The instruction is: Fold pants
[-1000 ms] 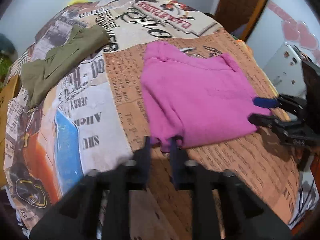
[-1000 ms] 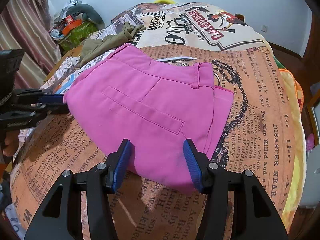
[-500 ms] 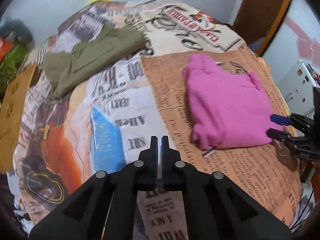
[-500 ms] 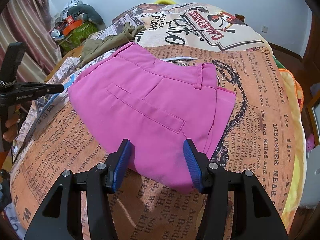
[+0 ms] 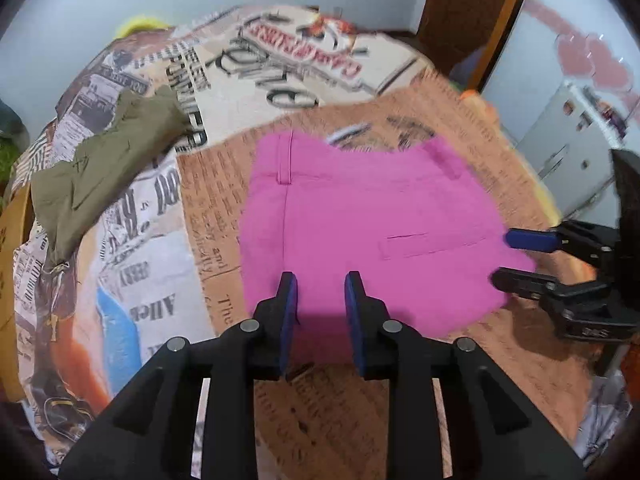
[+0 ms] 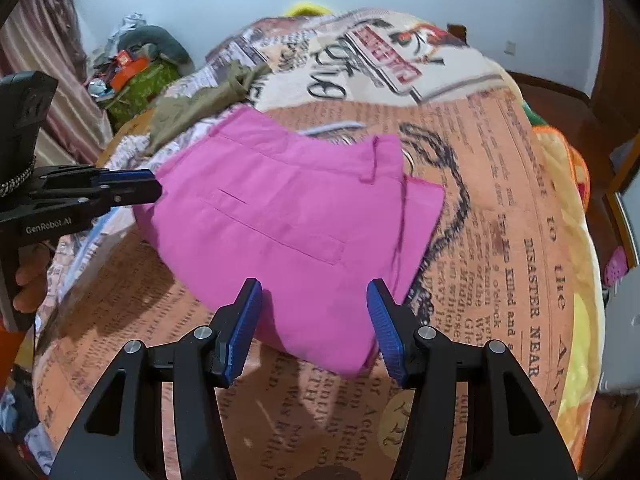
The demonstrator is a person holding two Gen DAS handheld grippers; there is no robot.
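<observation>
pants (image 5: 360,224) pink, folded compact on bed (image 5: 460,380), centre of frame. left hand-held gripper (image 5: 320,300) at 6 o'clock edge, jaws opening, pinching nothing. right hand-held gripper (image 6: 314,320) spread, empty, straddling near corner. likely final tidy; next: grip edges, square up.

Both wrist cameras look steeply down from close above the bed (image 5: 392,400), sharing the pink pants (image 5: 360,232) from opposite sides.

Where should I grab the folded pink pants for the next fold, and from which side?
I'd take the pink pants at the near folded edge, coming down from the near side. That edge lies flat and free on the bedspread, and both the left gripper, jaws opening, and the right gripper hang just above it.
</observation>
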